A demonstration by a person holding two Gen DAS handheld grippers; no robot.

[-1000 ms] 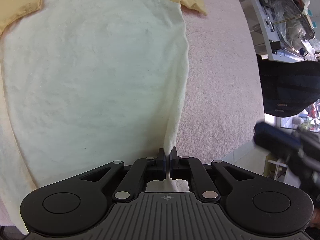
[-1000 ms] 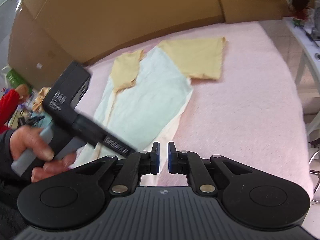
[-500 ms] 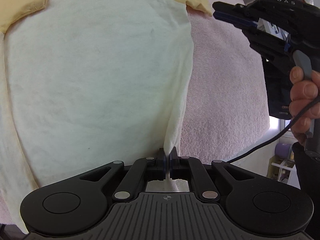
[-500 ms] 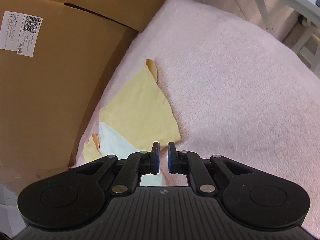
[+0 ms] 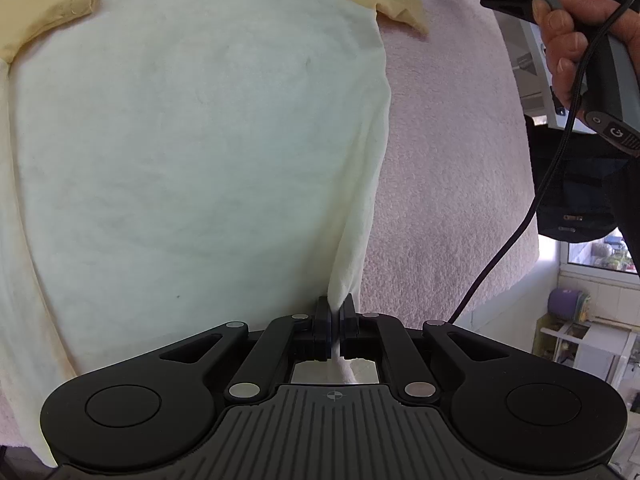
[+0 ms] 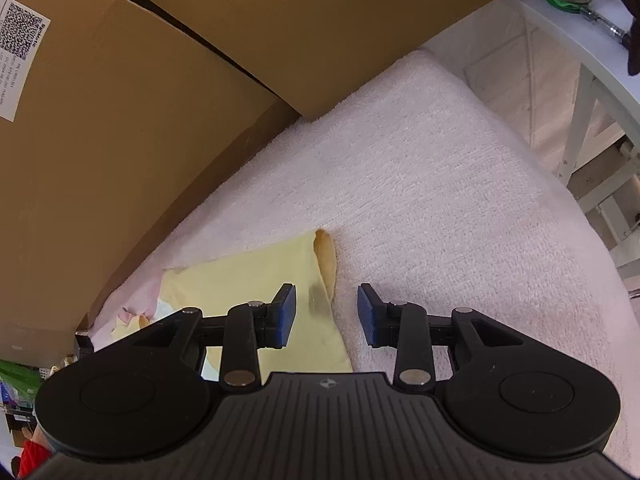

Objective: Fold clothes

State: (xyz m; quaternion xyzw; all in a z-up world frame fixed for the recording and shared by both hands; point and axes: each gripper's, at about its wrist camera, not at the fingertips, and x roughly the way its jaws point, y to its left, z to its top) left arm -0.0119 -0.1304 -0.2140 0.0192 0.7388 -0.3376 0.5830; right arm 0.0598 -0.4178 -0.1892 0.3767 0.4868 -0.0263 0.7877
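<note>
My left gripper (image 5: 335,312) points steeply down, its jaws clamped tight on a pinch of cloth. My right gripper (image 6: 327,314) tilts downward too; its jaws have just been opening and now stand apart, pressing on nothing. My right hand (image 5: 576,36) grasps its handle.

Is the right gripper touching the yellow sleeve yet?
Apart. In the right wrist view the right gripper has its jaws open, just widened, above the yellow sleeve; both blue pads are bare, with sleeve edge and pink towel visible between them.
</note>
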